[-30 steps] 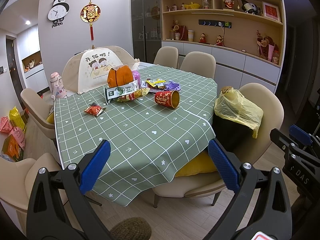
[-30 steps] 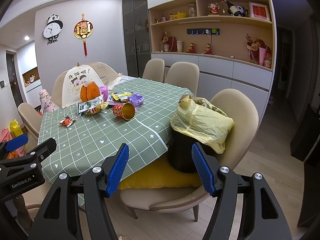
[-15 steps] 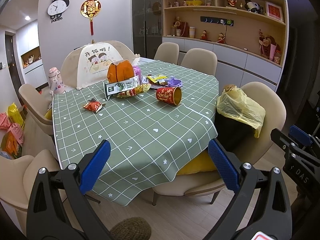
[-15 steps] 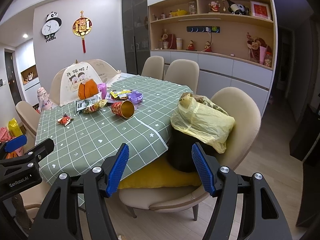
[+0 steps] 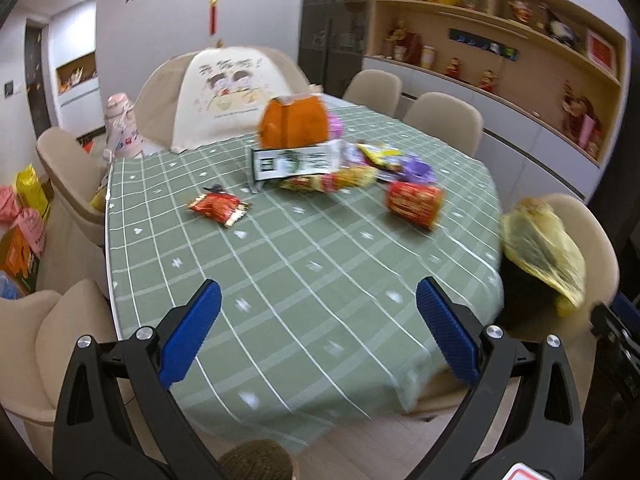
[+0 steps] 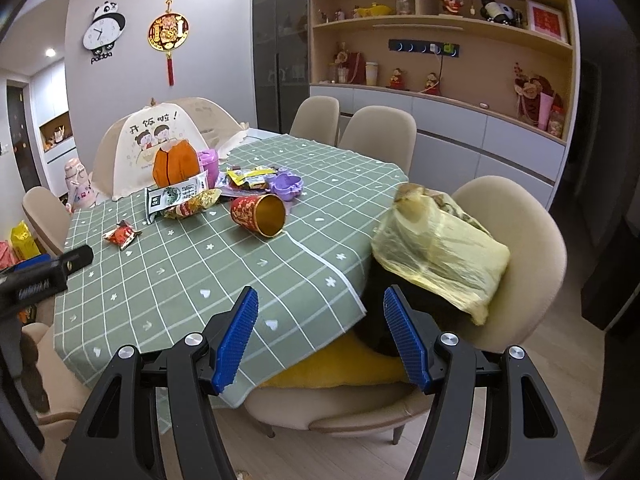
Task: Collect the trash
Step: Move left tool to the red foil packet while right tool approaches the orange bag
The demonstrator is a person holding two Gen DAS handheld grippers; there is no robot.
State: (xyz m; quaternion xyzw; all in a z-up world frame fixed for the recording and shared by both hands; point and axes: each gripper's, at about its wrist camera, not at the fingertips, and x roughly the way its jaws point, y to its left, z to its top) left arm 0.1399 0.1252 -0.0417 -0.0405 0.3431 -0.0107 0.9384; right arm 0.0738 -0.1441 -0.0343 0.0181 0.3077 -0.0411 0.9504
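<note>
Green checked tablecloth (image 5: 304, 280) strewn with wrappers, tipped red cup (image 6: 258, 215), both hand-held grippers (image 5: 318, 332) (image 6: 320, 340) wide apart, empty

a panda clock (image 6: 104, 31) and red ornament (image 6: 168, 33) hang above beige chairs (image 6: 378, 133).

A green checked tablecloth (image 6: 248, 268) covers the table, bearing a tipped red cup (image 6: 256, 215), wrappers (image 6: 121, 235) and a mesh food cover (image 6: 132, 152).

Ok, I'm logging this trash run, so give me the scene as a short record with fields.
surface: table, green checked cloth
trash: red cup on its side; red wrapper; green-white packet; yellow wrappers
bin: black bin on the chair, yellow bag lining it
left gripper: open, empty
right gripper: open, empty
</note>
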